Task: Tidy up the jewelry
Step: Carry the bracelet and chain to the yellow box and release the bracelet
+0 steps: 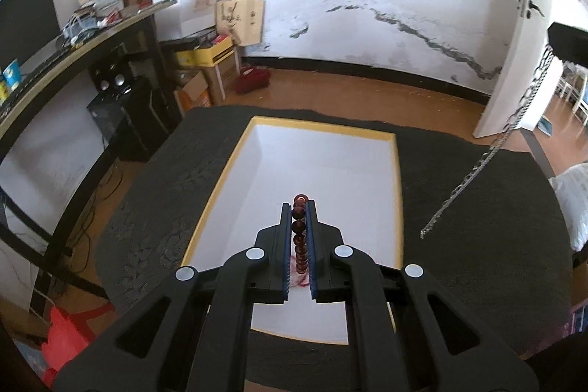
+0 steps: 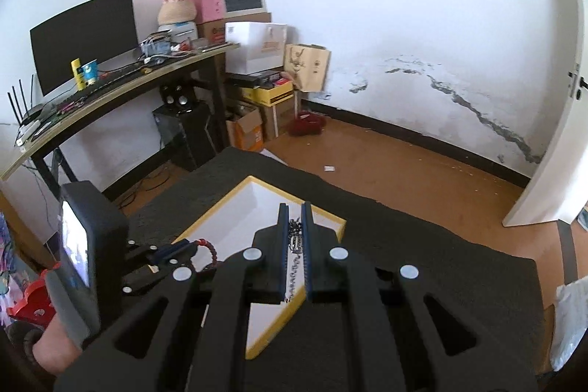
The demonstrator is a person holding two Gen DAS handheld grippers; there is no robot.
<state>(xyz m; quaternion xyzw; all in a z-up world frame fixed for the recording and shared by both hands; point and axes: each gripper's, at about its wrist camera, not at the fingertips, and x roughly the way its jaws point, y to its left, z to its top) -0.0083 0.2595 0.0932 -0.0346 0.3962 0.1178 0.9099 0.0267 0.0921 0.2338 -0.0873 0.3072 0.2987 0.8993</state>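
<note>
Left gripper [image 1: 298, 208] around bead bracelet [image 1: 299, 230]

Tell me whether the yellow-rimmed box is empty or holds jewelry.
Empty: the box shows only bare white floor. The bead bracelet and the chain are each clamped in tongs above it.

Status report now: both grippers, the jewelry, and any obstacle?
Left gripper shut on bead bracelet. Right gripper shut on silver chain. Both over yellow-rimmed box. No obstacle seen.
</note>
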